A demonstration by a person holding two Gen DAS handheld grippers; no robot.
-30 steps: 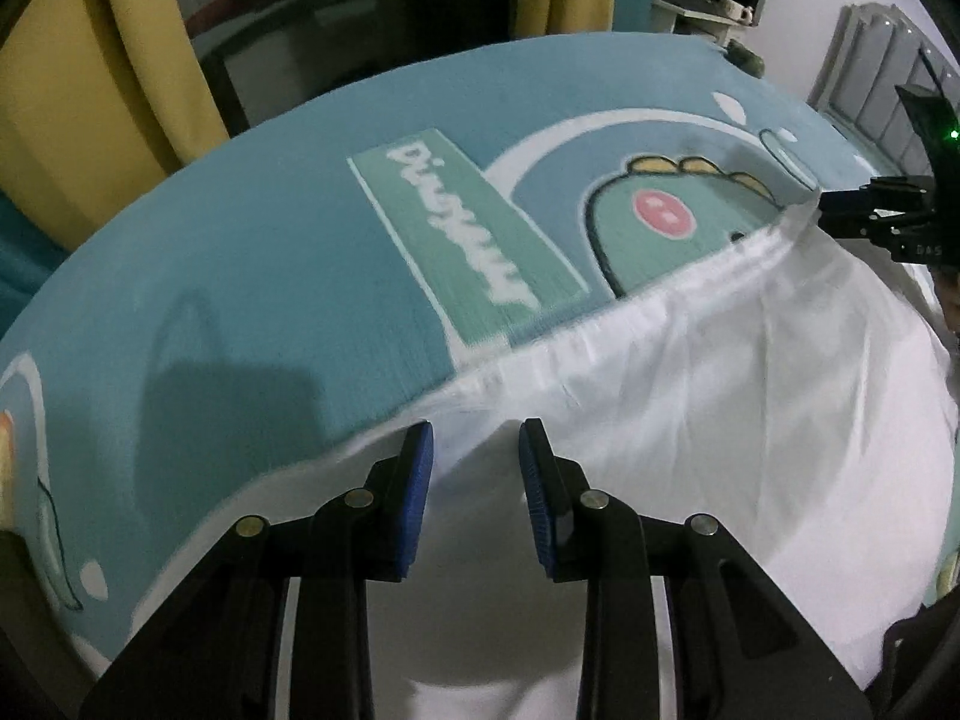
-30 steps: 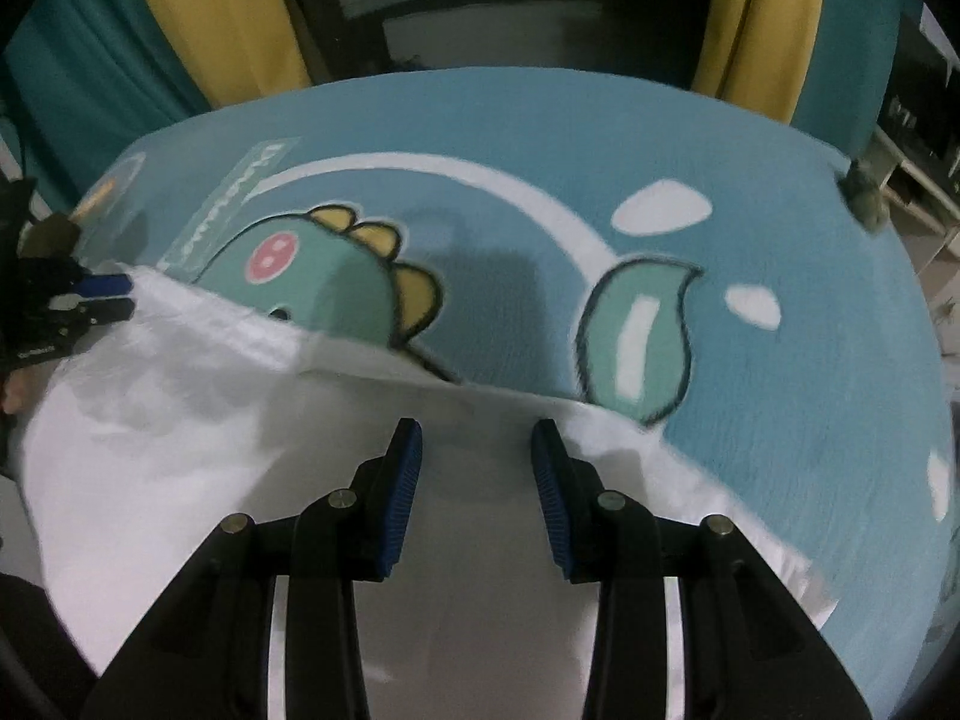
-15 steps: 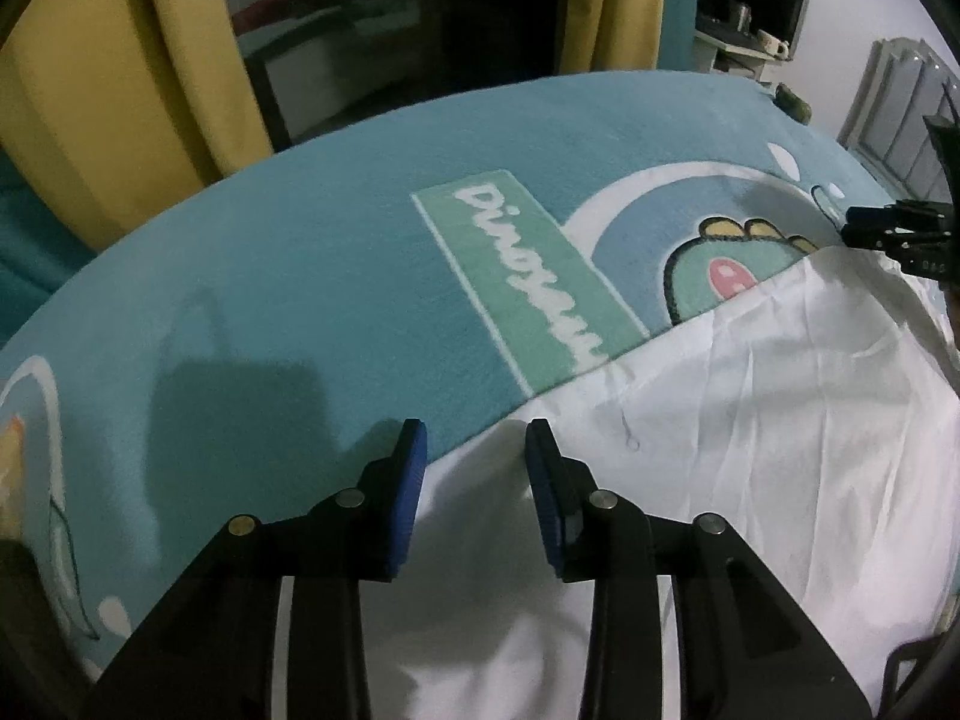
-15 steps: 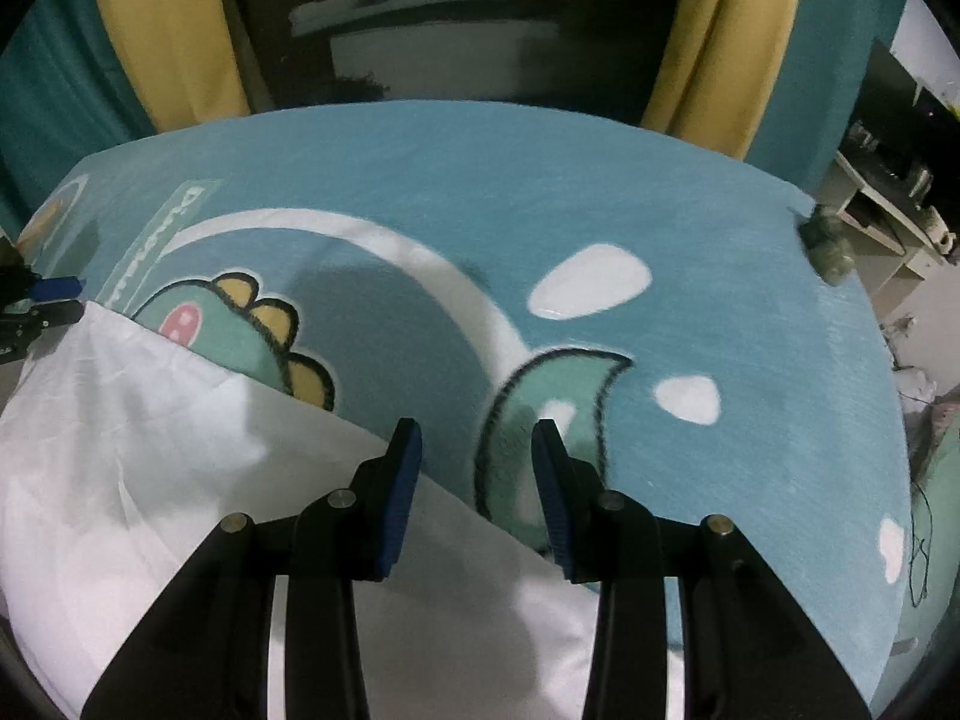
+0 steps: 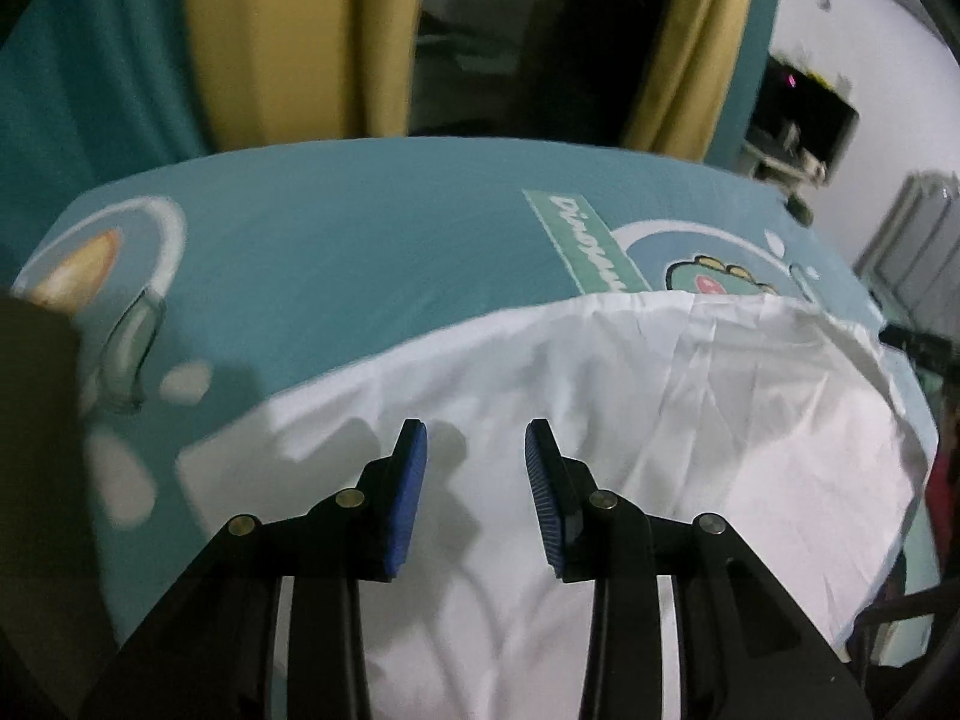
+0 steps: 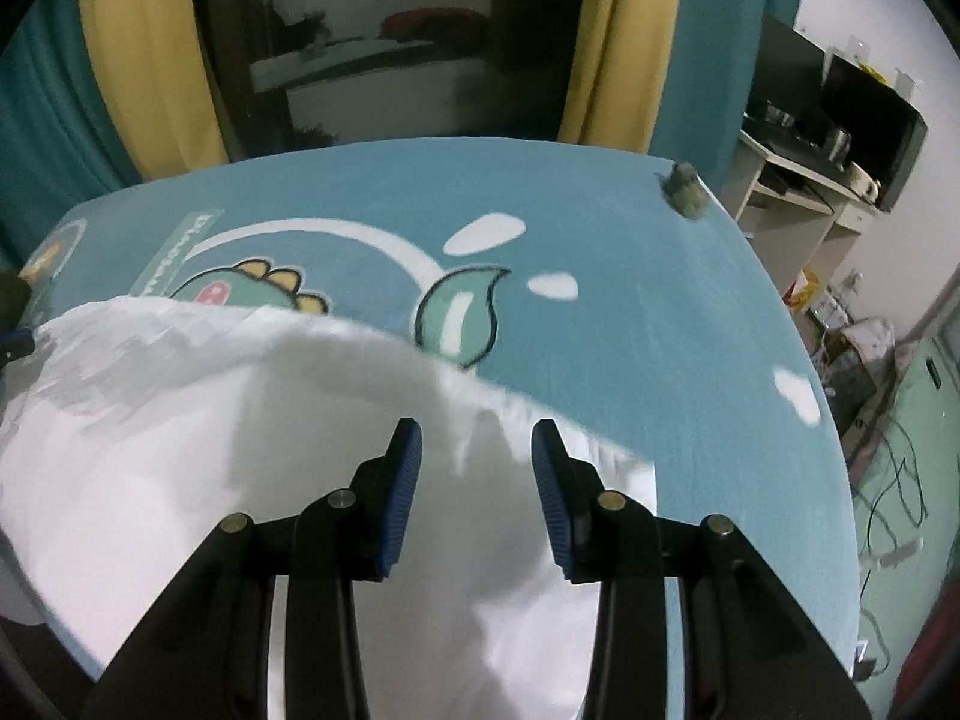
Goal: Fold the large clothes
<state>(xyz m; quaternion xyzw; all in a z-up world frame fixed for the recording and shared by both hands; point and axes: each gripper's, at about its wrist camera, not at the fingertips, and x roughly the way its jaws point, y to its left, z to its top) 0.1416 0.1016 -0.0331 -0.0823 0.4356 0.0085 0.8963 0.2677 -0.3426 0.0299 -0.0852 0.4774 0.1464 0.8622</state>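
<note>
A large white crumpled cloth garment (image 5: 630, 420) lies spread on a teal dinosaur-print blanket (image 5: 372, 228) covering a bed, its far edge just below the green cartoon dinosaur (image 6: 252, 294) and the pale-green "Dinosaur" label (image 5: 585, 249). Above the cloth, the left gripper (image 5: 476, 441) hangs with its blue-padded jaws spread, having just been opening, nothing between them. The right gripper (image 6: 477, 441) likewise stands parted and pinches nothing, the garment's blurred edge passing beneath it. A small grey fuzzy object (image 6: 684, 189) sits at the blanket's far right corner. Yellow and teal curtains (image 6: 120, 90) frame a dark window (image 6: 384, 42) behind; a cluttered white shelf unit (image 6: 798, 180) stands at right.
</note>
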